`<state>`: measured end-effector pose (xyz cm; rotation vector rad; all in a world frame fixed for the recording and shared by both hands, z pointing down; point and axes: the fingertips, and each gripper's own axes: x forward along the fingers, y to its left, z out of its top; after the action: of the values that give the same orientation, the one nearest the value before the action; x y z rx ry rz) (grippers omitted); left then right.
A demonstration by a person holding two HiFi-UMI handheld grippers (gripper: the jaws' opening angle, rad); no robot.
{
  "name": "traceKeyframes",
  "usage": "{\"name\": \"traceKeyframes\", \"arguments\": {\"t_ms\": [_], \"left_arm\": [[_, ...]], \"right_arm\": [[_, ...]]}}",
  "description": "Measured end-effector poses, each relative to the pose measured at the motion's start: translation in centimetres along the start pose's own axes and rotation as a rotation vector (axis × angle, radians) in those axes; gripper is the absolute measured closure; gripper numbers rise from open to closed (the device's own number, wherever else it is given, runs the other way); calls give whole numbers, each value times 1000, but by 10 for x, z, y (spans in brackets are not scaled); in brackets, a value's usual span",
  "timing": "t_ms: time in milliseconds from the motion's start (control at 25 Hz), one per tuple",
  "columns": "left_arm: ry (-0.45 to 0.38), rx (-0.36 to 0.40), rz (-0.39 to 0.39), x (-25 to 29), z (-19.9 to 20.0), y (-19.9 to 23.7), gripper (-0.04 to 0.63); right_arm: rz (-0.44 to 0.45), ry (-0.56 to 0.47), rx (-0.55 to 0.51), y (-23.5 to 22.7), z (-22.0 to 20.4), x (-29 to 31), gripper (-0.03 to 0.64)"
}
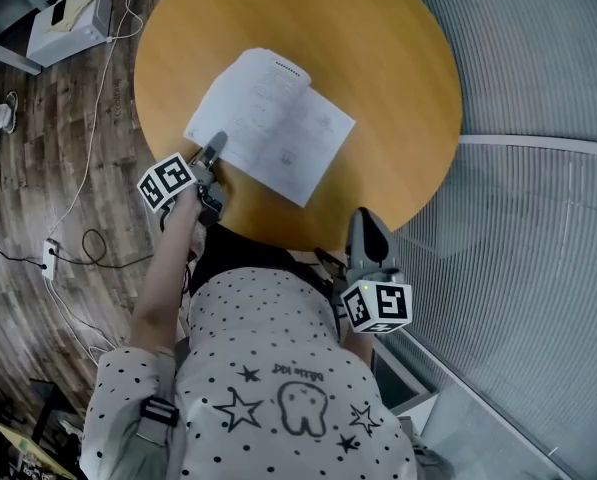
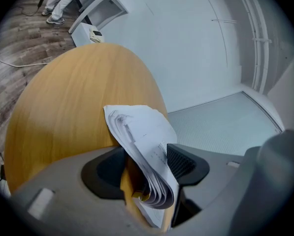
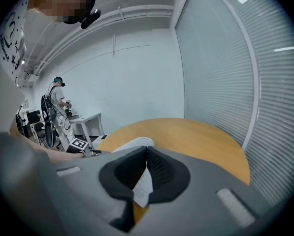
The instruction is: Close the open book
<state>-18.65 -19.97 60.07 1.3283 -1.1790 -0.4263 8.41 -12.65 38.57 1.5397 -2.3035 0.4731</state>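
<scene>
Leftmost, beyond the rim of the worktop (image 1: 398, 78), a white cable (image 1: 90, 138) is trailing across the plank floor (image 1: 28, 118), clear of the work.

Next, the left gripper (image 1: 215, 148) is reaching in at a shallow downward slant to the near left corner of the book (image 1: 273, 128). The book is lying open and face up on the left-centre of the round worktop. The gripper's fingers (image 2: 183, 161) are standing spread, with a sheaf of lifted pages rising between them. The pages are leaning on the ribbed pad of one finger while the other finger is standing apart from them, so nothing is being pinched.

This placement is probably serving as a scoop — the loose corner raised between the fingers so that the bundle can be swung over onto the opposite half. The closing is judged to be only beginning, since most of the book is lying flat.

Further right, bare wood is surrounding the book, leaving room for the pages to fall.

At the right, the right gripper (image 1: 364, 223) is hanging off the worktop's near edge, close to the person's body. Its fingers (image 3: 161, 168) are pressed together on nothing — the slip of paper showing in the gap behind their tips is the book lying farther off. It is likely being held back to leave the left side free.
</scene>
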Motion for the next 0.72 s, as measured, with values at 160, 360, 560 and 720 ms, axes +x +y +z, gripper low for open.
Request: {"name": "traceKeyframes", "arguments": {"t_ms": [160, 360, 560, 720], "left_arm": [[-17, -5, 19, 0, 1, 6, 370], [-42, -16, 28, -1, 3, 9, 447], [-45, 15, 44, 0, 2, 8, 480], [-14, 38, 110, -1, 4, 15, 499]], "right_arm": [[3, -7, 0, -3, -1, -1, 612], [2, -13, 4, -9, -3, -3, 612], [11, -19, 1, -12, -5, -3, 612], [13, -19, 2, -6, -1, -2, 612]]}}
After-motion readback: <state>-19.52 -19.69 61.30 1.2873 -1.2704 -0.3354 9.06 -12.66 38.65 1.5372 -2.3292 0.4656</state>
